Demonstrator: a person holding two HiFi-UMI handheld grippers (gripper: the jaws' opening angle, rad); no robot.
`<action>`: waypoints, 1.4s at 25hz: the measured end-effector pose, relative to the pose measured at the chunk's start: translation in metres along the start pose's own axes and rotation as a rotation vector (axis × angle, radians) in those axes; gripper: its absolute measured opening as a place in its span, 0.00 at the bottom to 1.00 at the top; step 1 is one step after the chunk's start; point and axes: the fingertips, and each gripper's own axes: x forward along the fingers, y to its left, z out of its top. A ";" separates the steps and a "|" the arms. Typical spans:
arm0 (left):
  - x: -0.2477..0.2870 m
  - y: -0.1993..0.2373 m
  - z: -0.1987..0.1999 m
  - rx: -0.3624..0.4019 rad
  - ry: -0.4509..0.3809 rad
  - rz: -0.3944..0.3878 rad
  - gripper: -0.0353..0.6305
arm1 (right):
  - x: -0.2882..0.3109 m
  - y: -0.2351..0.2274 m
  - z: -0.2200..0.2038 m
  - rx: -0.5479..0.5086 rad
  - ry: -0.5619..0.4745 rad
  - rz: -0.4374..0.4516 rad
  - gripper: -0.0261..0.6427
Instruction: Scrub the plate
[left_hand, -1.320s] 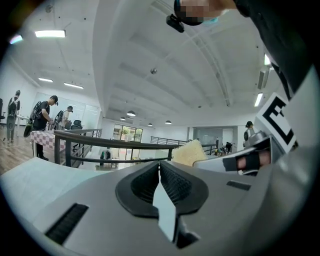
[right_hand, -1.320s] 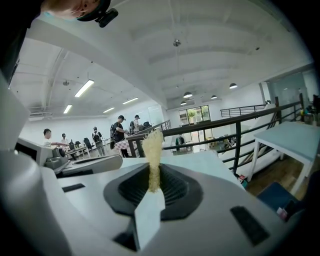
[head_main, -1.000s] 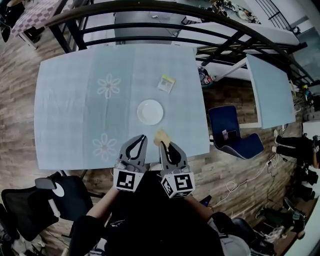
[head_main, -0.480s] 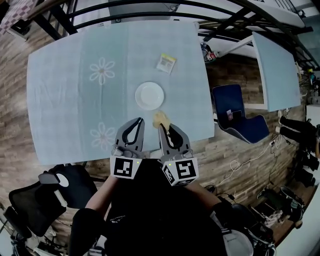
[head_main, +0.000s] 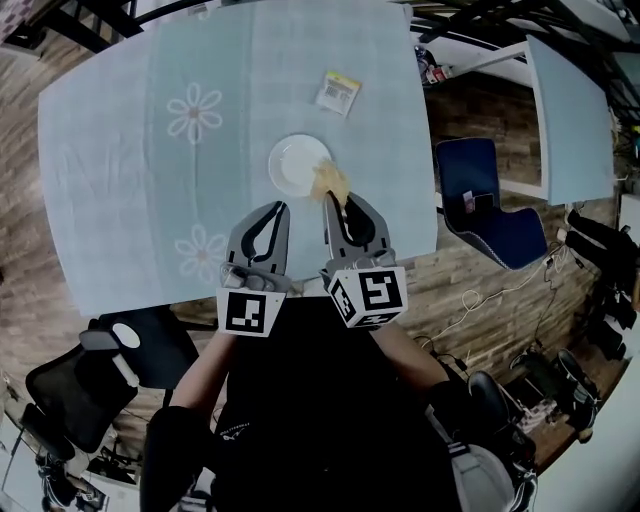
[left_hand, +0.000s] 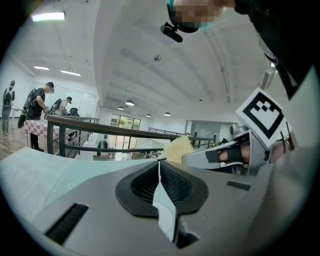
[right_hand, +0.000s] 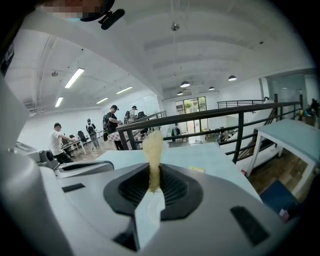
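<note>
Head view: right gripper (head_main: 335, 203) is grasping the sponge (head_main: 330, 181), plate (head_main: 295, 163) lying just ahead-left of its fingers; left gripper (head_main: 276, 208), clenched empty, sitting farther back.

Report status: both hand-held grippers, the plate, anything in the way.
Left hand-held gripper shut, empty. Right hand-held gripper shut on yellow sponge, sponge at plate rim. Packet lies beyond the plate, clear of it.

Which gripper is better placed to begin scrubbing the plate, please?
The right gripper: it grips the sponge at the plate rim. The left gripper is shut and empty.
</note>
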 end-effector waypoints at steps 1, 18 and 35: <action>0.005 0.001 0.000 -0.002 0.004 0.006 0.08 | 0.005 -0.003 0.000 0.003 0.008 0.004 0.12; 0.034 0.042 -0.014 -0.006 0.058 0.104 0.08 | 0.104 -0.020 -0.072 0.017 0.208 0.093 0.12; 0.049 0.051 -0.036 -0.036 0.111 0.137 0.08 | 0.160 -0.032 -0.148 0.144 0.455 0.111 0.12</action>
